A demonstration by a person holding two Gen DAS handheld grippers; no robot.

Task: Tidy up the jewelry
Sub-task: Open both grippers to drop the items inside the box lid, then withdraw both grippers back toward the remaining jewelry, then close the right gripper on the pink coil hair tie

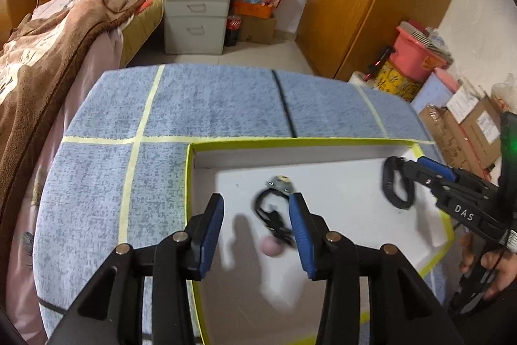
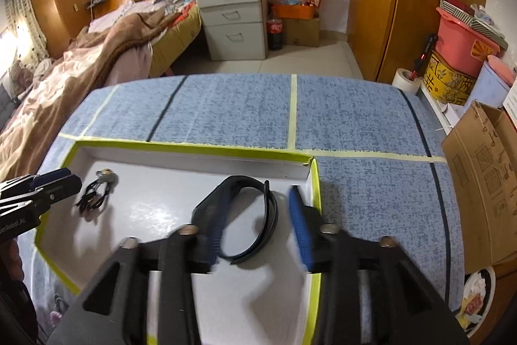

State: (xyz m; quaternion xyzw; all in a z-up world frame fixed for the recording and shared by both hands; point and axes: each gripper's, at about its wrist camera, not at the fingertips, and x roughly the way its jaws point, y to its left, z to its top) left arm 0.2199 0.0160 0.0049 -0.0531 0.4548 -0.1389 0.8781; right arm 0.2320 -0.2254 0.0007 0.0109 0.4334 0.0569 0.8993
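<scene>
A shallow white tray with a yellow-green rim (image 1: 323, 142) (image 2: 194, 147) lies on the blue mat. A black cord piece with a grey charm and a pink bead (image 1: 274, 212) (image 2: 97, 189) lies in it. My left gripper (image 1: 257, 215) is open above the tray, the cord piece close by its right finger. A black band (image 2: 248, 219) (image 1: 395, 186) sits between the blue-padded fingers of my right gripper (image 2: 255, 215), which stands open around it, the band against the left finger.
The blue mat (image 1: 210, 105) is marked with pale tape lines and black lines. A bed (image 1: 48, 37) stands to the left, grey drawers (image 1: 197, 12) behind, cardboard boxes (image 2: 484, 177) and pink tubs (image 2: 462, 44) to the right.
</scene>
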